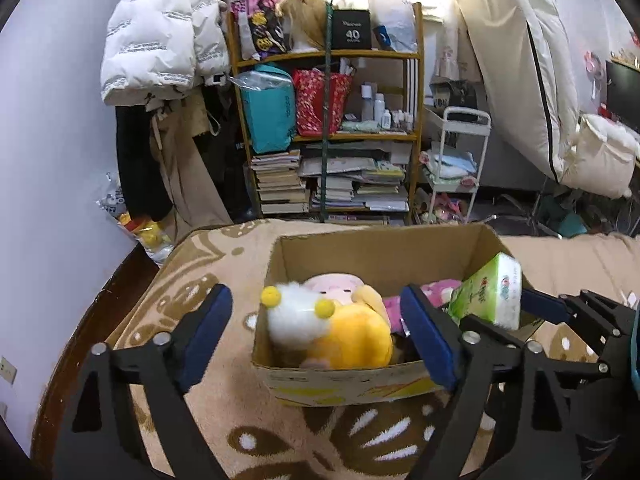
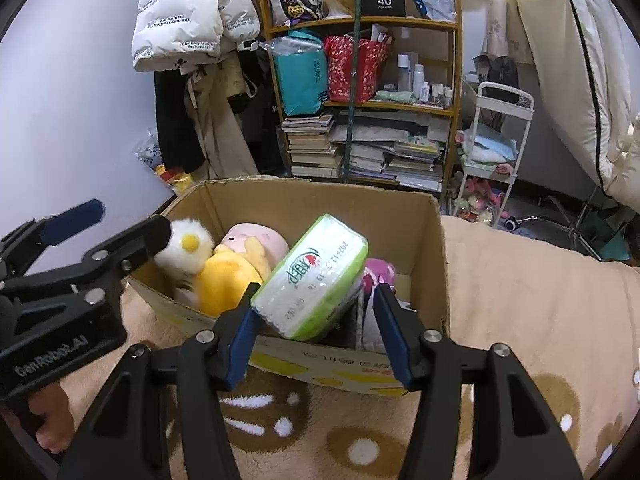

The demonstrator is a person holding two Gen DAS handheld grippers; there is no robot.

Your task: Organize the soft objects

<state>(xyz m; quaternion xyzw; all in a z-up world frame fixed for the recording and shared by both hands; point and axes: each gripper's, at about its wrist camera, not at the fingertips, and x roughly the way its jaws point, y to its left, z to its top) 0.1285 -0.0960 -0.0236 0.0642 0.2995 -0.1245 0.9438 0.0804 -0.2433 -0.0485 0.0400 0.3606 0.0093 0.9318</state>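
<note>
An open cardboard box (image 1: 384, 236) stands on a beige patterned blanket. Inside lie a yellow and white plush (image 1: 344, 332), a pale pink doll head (image 2: 256, 240) and a magenta plush (image 2: 380, 272). My left gripper (image 1: 316, 320) is open wide over the box's near left corner, its fingers apart from the yellow plush below. A green and white tissue pack (image 2: 316, 276) lies tilted on the toys at the box's right. My right gripper (image 2: 316, 336) is open around it: the left pad is at the pack's corner, and the right pad stands off it.
The blanket (image 2: 520, 288) spreads to the right of the box. The bed's dark wooden edge (image 1: 100, 300) runs along the left. Beyond stand a crowded wooden shelf (image 1: 328, 132), a white trolley (image 1: 460, 160), hanging coats (image 1: 160, 40) and a leaning mattress (image 1: 520, 60).
</note>
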